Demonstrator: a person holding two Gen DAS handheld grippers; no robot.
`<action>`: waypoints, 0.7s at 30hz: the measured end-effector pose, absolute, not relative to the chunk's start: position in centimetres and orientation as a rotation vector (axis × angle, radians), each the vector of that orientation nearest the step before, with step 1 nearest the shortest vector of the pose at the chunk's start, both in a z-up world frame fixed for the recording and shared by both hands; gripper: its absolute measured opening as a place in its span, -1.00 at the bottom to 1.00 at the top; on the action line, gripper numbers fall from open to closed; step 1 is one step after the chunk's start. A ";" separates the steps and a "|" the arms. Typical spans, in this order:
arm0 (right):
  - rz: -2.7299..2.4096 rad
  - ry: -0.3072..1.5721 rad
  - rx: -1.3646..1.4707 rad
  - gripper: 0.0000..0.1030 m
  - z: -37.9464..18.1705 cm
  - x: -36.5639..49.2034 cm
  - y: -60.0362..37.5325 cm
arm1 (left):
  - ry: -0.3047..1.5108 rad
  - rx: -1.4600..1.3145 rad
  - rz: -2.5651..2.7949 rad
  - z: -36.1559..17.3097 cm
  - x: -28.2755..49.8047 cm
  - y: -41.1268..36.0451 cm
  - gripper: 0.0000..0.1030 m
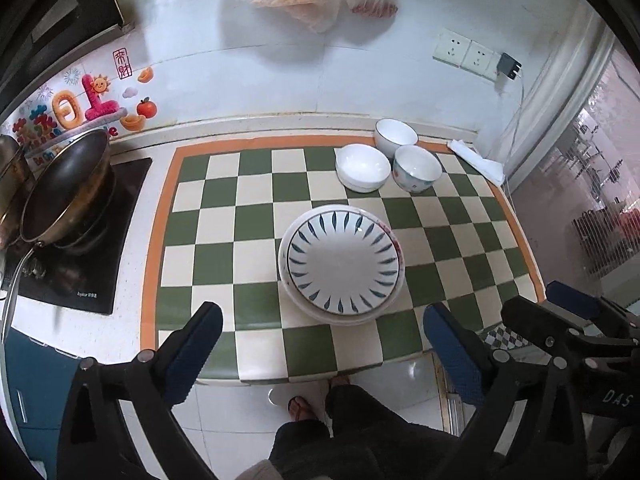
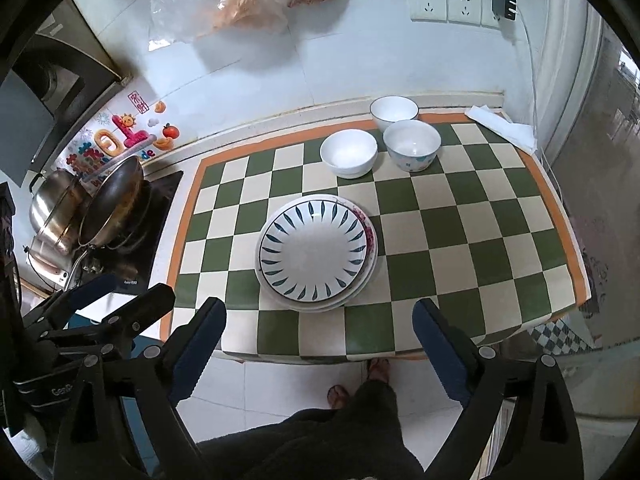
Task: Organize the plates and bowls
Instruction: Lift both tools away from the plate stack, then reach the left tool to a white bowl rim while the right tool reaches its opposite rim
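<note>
A: How are the fingers of the left gripper (image 1: 320,344) seen?

B: Spread wide, nothing held between them. The stack of plates (image 1: 342,264) is seen just beyond the fingertips, centred between the two pads, on the checked mat (image 1: 224,220).

A: And the right gripper (image 2: 320,336)?

B: Also spread wide and empty. The same stack is found ahead of its fingertips, slightly toward the left finger (image 2: 200,344). The top plate carries a blue leaf pattern (a red-patterned rim is glimpsed beneath it).

A: Where are the bowls placed?

B: Farther past the plates, toward the right finger's side: a plain white bowl (image 1: 363,168), a patterned bowl (image 1: 417,168) just beside it, and a third bowl (image 1: 396,136) behind, nearest the wall.
</note>
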State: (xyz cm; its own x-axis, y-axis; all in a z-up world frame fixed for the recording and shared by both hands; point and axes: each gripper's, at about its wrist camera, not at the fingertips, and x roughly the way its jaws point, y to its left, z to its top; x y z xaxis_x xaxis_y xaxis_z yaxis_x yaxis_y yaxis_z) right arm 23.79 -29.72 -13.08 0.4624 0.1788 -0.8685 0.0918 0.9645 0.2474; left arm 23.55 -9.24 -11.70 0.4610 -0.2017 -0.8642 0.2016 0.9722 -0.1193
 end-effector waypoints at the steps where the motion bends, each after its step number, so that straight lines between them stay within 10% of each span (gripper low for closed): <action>1: 0.054 1.086 0.281 0.88 -13.1 24.3 -30.0 | 1.062 0.000 -0.248 -11.7 24.2 -9.5 1.00; 21: 0.144 1.309 0.560 0.68 -30.5 52.9 -42.5 | 1.319 -0.043 -0.142 -24.2 51.8 -17.2 0.89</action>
State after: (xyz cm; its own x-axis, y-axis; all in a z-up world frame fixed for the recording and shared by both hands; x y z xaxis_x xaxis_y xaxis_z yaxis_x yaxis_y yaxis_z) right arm 52.86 -42.51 -30.50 0.2711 0.4075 -0.8720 0.2085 0.8596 0.4665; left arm 51.78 -17.24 -24.17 0.2417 -0.1281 -0.9619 0.0797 0.9905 -0.1118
